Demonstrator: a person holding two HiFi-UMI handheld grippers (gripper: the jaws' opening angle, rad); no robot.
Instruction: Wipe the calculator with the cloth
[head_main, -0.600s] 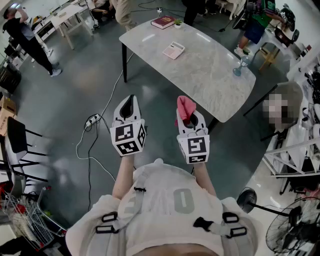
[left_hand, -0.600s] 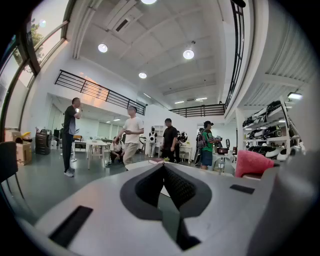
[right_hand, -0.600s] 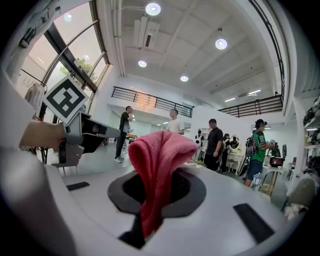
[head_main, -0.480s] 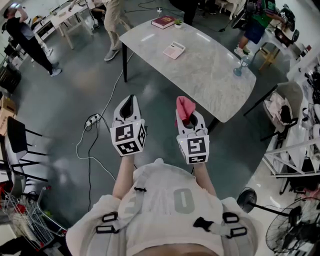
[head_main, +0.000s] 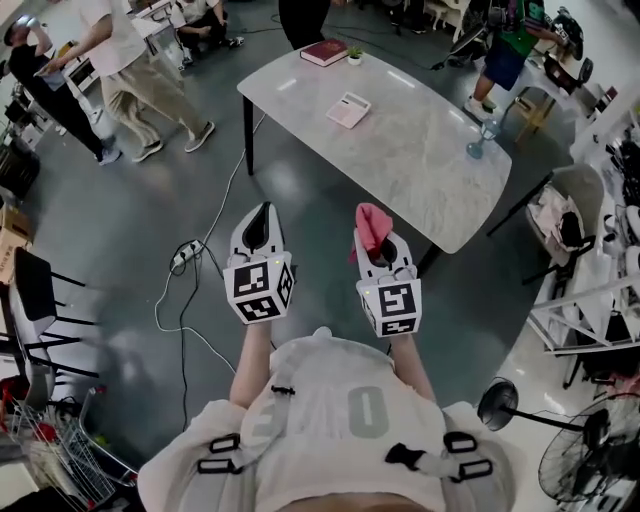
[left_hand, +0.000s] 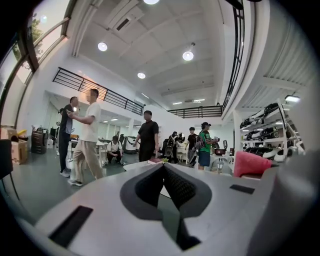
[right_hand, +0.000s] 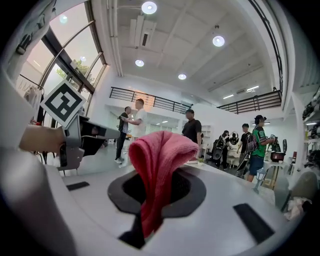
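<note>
Since the earlier frames, a person in a light shirt (head_main: 118, 55) has walked from the far end of the bench (head_main: 420, 185) to the left part of the room. The marble-patterned bench stands on a grey floor (head_main: 120, 220). The calculator (head_main: 348, 109) lies on its far half, well apart from both grippers. A red book (head_main: 325, 52) lies at the far edge and a glass (head_main: 478, 140) stands near the right edge. Both grippers are held about level, side by side over the floor, in front of the bench. The left gripper (head_main: 262, 212) has its jaws together with nothing between them. The right gripper (head_main: 377, 246) is clamped on the pink cloth (head_main: 373, 224), which sticks up out of the jaws.
</note>
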